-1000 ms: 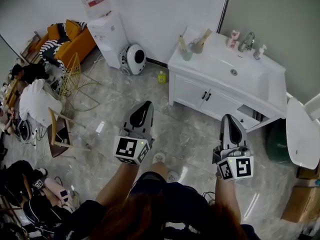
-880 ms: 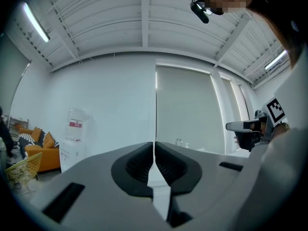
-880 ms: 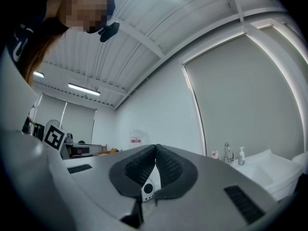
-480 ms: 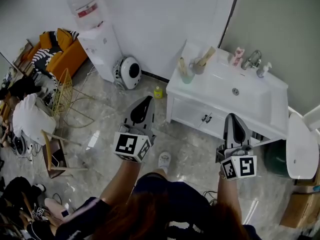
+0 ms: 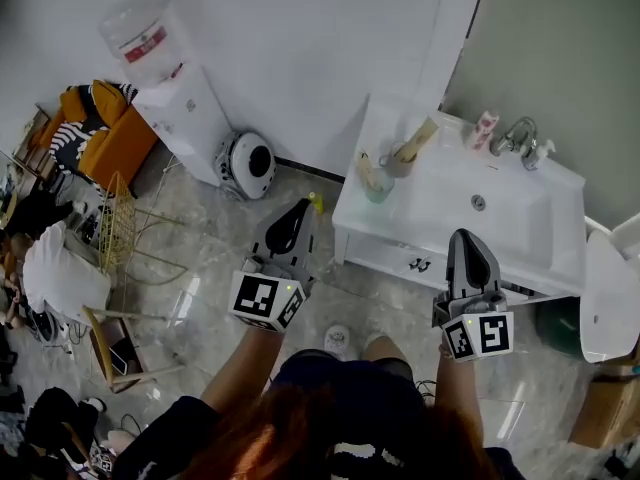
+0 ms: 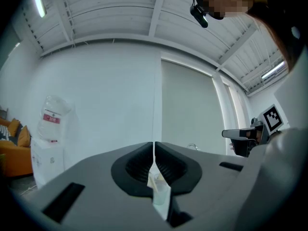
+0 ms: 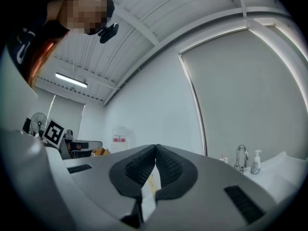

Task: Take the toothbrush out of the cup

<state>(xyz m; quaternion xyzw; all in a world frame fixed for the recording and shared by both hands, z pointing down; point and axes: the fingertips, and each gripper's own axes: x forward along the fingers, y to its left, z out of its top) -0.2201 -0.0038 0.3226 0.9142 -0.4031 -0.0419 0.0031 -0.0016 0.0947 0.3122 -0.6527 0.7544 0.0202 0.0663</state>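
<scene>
A person stands before a white sink counter. The left gripper and right gripper both have their jaws together, holding nothing. The toothbrush stands in a clear cup at the counter's left end, apart from both grippers.

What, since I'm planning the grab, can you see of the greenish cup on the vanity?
The greenish cup is small and translucent, plastic or glass by its look. It stands upright near the left edge of the white vanity top, holding a pale toothbrush that leans left. A grey cup stands close behind; whether they touch I cannot tell.
</scene>
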